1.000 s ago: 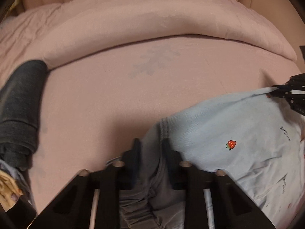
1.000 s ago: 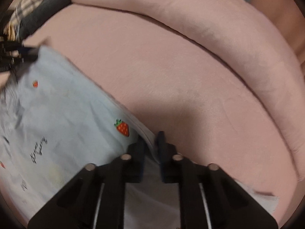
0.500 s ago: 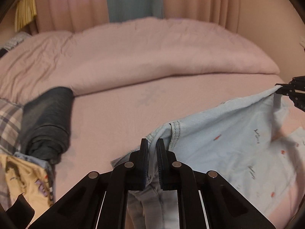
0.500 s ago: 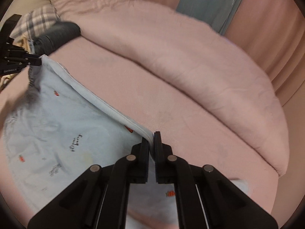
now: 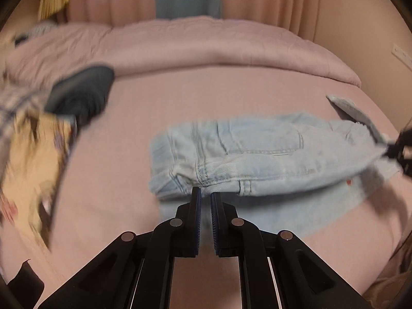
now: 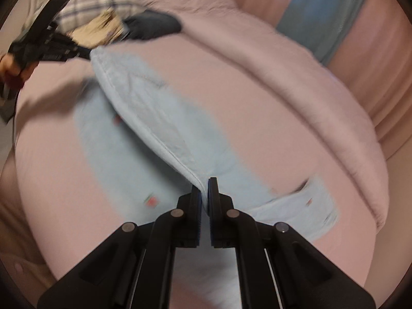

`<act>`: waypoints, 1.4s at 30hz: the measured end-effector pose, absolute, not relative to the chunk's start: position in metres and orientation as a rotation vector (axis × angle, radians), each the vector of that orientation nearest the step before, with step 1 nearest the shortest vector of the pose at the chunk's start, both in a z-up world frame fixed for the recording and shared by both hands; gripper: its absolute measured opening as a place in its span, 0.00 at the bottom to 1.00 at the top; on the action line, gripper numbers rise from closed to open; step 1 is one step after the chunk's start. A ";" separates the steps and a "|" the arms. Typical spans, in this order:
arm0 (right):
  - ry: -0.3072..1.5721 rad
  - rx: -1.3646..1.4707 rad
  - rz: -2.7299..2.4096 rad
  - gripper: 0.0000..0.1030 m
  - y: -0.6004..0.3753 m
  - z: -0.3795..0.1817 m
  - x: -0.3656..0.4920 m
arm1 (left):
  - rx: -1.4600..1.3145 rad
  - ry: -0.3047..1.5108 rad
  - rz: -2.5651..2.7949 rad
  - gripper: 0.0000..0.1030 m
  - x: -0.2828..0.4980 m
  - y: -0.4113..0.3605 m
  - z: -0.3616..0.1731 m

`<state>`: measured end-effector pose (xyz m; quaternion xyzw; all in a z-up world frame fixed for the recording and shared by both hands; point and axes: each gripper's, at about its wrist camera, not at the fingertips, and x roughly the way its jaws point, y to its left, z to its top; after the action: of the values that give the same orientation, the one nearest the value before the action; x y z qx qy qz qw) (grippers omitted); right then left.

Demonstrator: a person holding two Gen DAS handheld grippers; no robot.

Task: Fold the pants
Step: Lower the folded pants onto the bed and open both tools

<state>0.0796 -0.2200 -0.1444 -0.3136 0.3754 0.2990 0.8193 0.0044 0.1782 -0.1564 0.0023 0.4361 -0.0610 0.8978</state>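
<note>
Two grippers lift light-blue denim pants [image 5: 257, 159] over a pink bed [image 5: 206, 95].
Left gripper [image 5: 205, 195] and right gripper [image 6: 204, 188] both have jaws clamped on the pants' edge at lower centre; dark folded clothes [image 5: 82, 95] sit upper left.

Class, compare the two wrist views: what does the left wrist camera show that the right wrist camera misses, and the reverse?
Only the left wrist view shows the stitched back pocket and the white wall outlet. Only the right wrist view shows the person's left hand and a red strawberry print. Both show the light blue denim pants, the pink bed, the dark grey rolled garment and both grippers pinching the fabric.
</note>
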 end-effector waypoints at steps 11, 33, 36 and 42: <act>0.916 -0.682 0.631 0.05 -0.200 -0.210 0.061 | -0.072 0.941 -0.125 0.02 -0.008 0.176 -0.173; 0.960 -0.594 0.625 0.09 -0.201 -0.236 0.064 | -0.714 0.915 -0.098 0.52 0.027 0.221 -0.195; 0.959 -0.583 0.622 0.09 -0.200 -0.237 0.065 | -0.724 0.944 -0.033 0.16 0.037 0.222 -0.201; 0.917 -0.585 0.614 0.07 -0.194 -0.227 0.061 | -0.719 0.895 0.006 0.11 0.022 0.225 -0.188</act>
<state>0.0610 -0.1938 -0.2266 -0.2740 0.4291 0.2872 0.8114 0.0224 0.2254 -0.1882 -0.3401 0.4232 0.0028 0.8398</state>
